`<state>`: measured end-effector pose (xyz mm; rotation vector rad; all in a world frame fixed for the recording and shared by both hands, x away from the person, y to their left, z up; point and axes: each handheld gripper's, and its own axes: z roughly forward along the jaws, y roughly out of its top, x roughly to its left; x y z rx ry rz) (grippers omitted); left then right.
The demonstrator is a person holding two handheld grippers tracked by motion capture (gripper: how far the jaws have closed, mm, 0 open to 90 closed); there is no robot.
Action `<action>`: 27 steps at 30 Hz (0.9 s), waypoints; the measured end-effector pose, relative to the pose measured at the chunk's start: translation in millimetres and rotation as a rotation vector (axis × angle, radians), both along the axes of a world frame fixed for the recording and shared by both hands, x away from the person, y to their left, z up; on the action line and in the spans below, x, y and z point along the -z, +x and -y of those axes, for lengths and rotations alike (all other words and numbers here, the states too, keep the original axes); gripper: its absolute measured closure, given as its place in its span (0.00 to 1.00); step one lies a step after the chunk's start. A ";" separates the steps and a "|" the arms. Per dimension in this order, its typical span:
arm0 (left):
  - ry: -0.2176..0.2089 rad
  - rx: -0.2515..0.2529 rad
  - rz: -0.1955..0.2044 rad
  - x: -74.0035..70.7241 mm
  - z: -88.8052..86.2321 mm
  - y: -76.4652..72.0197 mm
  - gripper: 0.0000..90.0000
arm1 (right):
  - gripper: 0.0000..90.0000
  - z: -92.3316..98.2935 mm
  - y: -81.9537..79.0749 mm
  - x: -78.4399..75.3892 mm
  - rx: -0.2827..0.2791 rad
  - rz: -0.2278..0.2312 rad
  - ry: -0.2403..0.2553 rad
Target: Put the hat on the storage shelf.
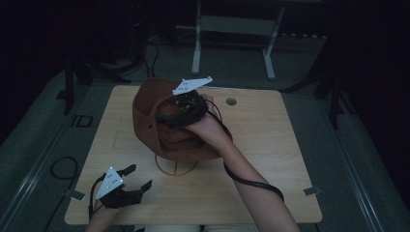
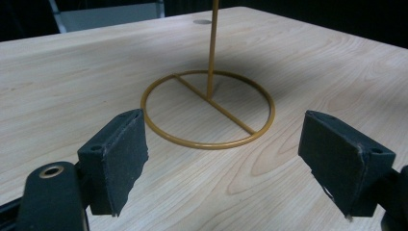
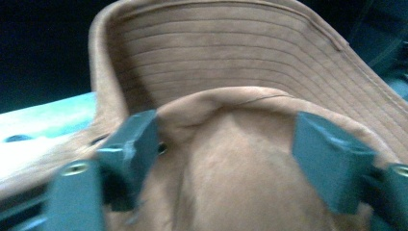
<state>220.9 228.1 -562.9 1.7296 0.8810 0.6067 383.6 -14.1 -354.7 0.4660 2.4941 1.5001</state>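
Hat (image 1: 159, 125): brown brimmed hat, soft suede-like cloth, perched on top of a wire stand near the middle of the tabletop, slightly toward the far edge; crown creased, brim with rows of stitching curving up behind it in the right gripper view (image 3: 240, 62)
Stand (image 1: 175, 166): thin gold wire, ring base flat on the tabletop with one crossbar and an upright rod rising from it; base shows below the hat on the near side; in the left gripper view (image 2: 208, 108) the ring lies just ahead of the jaws
Right gripper (image 1: 164, 117): held by the person's right hand over the hat, at the crown; jaws spread wide, one to either side of the crown fold (image 3: 231, 159); pads not pressing the cloth; picture blurred
Left gripper (image 1: 138, 176): held by the left hand at the near left corner of the tabletop, well apart from the hat; jaws released, nothing between them, bare wood beneath (image 2: 221, 163)
Tabletop (image 1: 270, 140): light wood, rounded corners, a small round hole near the far right edge
Surroundings: dark room, grey floor, a metal frame beyond the far edge
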 end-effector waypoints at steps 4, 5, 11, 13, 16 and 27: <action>0.004 -0.006 -0.005 1.4 -0.4 1.1 0.20 | 0.17 8.3 -2.2 -2.5 -0.008 0.038 0.041; 0.006 -0.007 -0.006 1.7 -0.6 1.3 0.20 | 0.15 11.0 -2.7 -2.5 -0.022 0.079 0.050; 0.001 -0.020 -0.011 3.9 -2.0 2.8 0.20 | 0.15 30.6 -5.3 -7.6 0.009 0.131 0.056; -0.005 -0.027 -0.010 4.0 -2.2 3.0 0.19 | 0.15 36.8 -5.6 -8.4 0.013 0.122 0.056; 0.000 -0.036 -0.008 4.2 -3.0 3.3 0.18 | 0.16 46.3 -4.8 -6.6 0.019 0.111 0.037; 0.009 -0.079 0.010 3.6 -6.8 2.5 0.10 | 0.16 85.9 -5.0 5.2 0.060 0.087 0.044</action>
